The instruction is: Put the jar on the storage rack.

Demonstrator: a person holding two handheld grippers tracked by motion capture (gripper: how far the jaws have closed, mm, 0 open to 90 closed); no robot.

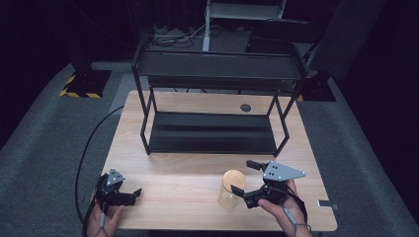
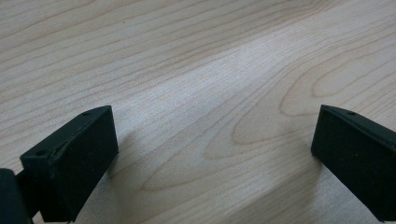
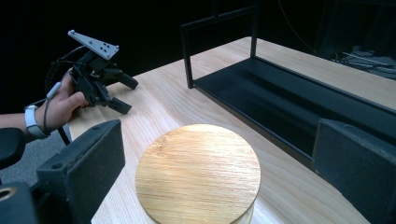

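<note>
Jar (image 1: pixel 230 190), clear glass with a round wooden lid (image 3: pixel 198 172), is standing low and right of centre in the high view, and I am bringing my right gripper (image 1: pixel 245 178) around it, jaws spread wide on either side of the lid and gripping nothing yet. My left gripper (image 1: pixel 133 194) is resting at the lower left with its jaws wide apart over bare table (image 2: pixel 196 70), empty. I judge this the reach before the grasp; next I am needing to centre, close gently, then probably lift toward the black rack (image 1: pixel 212 133) in the upper middle.
</note>
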